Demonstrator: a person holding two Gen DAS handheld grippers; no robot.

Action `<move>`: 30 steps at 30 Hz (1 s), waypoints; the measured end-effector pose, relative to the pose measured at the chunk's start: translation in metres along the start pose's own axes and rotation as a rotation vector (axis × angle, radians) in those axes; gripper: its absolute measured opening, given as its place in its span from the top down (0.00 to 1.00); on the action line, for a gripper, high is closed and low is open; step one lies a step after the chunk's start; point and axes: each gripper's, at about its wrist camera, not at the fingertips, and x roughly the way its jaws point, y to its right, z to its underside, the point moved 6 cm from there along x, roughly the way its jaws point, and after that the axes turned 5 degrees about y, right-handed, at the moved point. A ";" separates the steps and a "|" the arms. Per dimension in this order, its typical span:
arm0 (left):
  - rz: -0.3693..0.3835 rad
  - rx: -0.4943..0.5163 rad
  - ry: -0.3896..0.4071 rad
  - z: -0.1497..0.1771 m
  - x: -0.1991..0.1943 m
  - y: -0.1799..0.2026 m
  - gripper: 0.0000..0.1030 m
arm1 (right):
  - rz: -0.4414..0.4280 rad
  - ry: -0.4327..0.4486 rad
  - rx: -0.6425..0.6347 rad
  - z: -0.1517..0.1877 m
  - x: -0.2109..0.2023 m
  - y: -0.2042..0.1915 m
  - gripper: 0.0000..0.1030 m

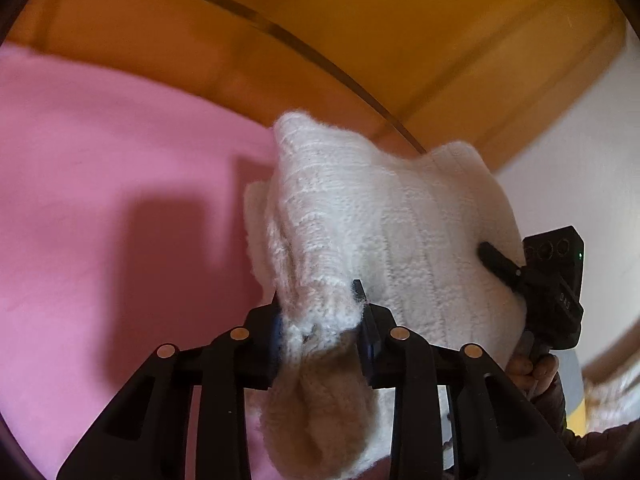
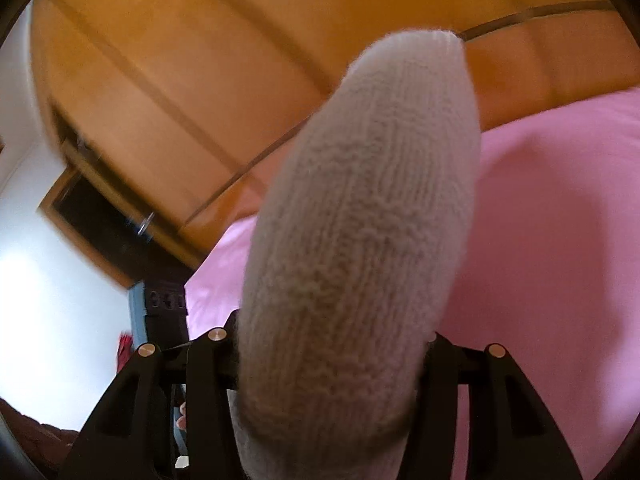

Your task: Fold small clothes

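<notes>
Your left gripper [image 1: 322,328] pinches a corner of the white knit garment [image 1: 360,216] between nearly closed fingers. Your right gripper [image 2: 328,356] clamps its other edge — the cloth hangs between both, lifted above the pink sheet [image 1: 100,168], before the wooden headboard [image 2: 180,92].

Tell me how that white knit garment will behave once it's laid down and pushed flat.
The white knit garment is probably floppy: it sags between the left gripper and right gripper. Likely light. Its fuzzy knit should grip the pink sheet rather than slide.
</notes>
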 end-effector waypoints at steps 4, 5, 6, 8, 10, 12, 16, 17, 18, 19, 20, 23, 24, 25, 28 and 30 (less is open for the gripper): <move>-0.023 0.107 -0.151 0.008 0.091 0.050 0.71 | 0.163 0.052 0.080 -0.007 -0.048 0.075 0.51; -0.058 0.156 -0.173 0.014 0.111 0.060 0.71 | 0.221 0.052 0.112 -0.003 -0.059 0.100 0.50; -0.093 0.203 -0.189 0.019 0.126 0.068 0.71 | 0.247 0.049 0.131 0.000 -0.063 0.112 0.46; -0.150 0.275 -0.192 0.021 0.142 0.074 0.65 | 0.310 0.034 0.192 0.013 -0.069 0.145 0.35; -0.191 0.314 -0.175 0.024 0.146 0.077 0.62 | 0.343 0.073 0.243 0.023 -0.080 0.159 0.23; -0.231 0.323 -0.150 0.022 0.139 0.079 0.60 | 0.403 0.108 0.202 0.019 -0.092 0.153 0.18; -0.295 0.339 -0.061 0.020 0.115 0.081 0.53 | 0.616 0.220 0.009 0.005 -0.125 0.112 0.28; -0.309 0.354 -0.054 0.019 0.116 0.081 0.53 | 0.627 0.242 -0.031 0.004 -0.130 0.097 0.29; -0.334 0.379 -0.054 0.019 0.120 0.083 0.52 | 0.629 0.250 -0.057 0.006 -0.128 0.086 0.31; -0.355 0.396 -0.053 0.019 0.117 0.080 0.51 | 0.627 0.247 -0.089 0.008 -0.123 0.072 0.34; -0.370 0.400 -0.056 0.017 0.114 0.073 0.49 | 0.634 0.225 -0.131 0.013 -0.116 0.061 0.36; -0.410 0.387 -0.060 0.019 0.126 0.059 0.43 | 0.686 0.111 -0.145 0.032 -0.079 0.060 0.43; -0.413 0.371 -0.061 0.021 0.124 0.054 0.41 | 0.725 0.085 -0.147 0.042 -0.068 0.067 0.43; -0.406 0.360 -0.058 0.025 0.124 0.056 0.40 | 0.742 0.095 -0.158 0.045 -0.065 0.070 0.43; -0.430 0.374 -0.034 0.022 0.115 0.061 0.34 | 0.762 0.125 -0.113 0.041 -0.068 0.067 0.42; -0.429 0.363 -0.023 0.021 0.107 0.065 0.34 | 0.782 0.139 -0.114 0.042 -0.080 0.063 0.38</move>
